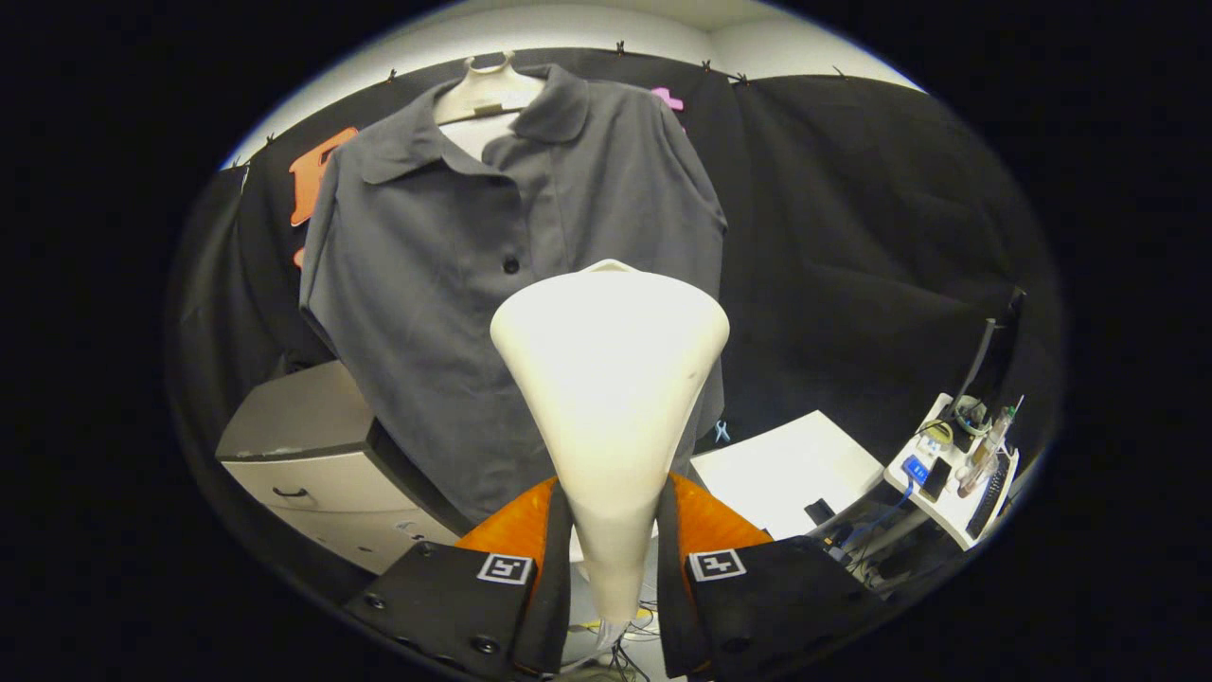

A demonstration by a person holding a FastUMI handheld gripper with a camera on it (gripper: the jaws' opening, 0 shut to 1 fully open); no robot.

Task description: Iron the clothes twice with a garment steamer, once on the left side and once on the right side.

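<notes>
Tongs point(614, 559) pinching the garment steamer point(611, 398) by its narrow handle end, both fingers point(554, 568) pressed against it. Steamer head flares out wide above the fingers and faces the shirt. Grey polo shirt point(454, 284) hangs on a pale hanger point(488, 90) against the black cloth wall, collar up top, dark buttons down the placket. Steamer head sits in front of the shirt's lower part, on the side next to the bare cloth wall; can't tell if it's touching the fabric. Below the shirt, off to one side: a grey drawer cabinet point(303, 445). Other side: a white table point(786, 464), and beyond its far edge a small white shelf point(956, 474) cluttered with small items. Cables point(615, 639) visible low between the fingers.
</notes>
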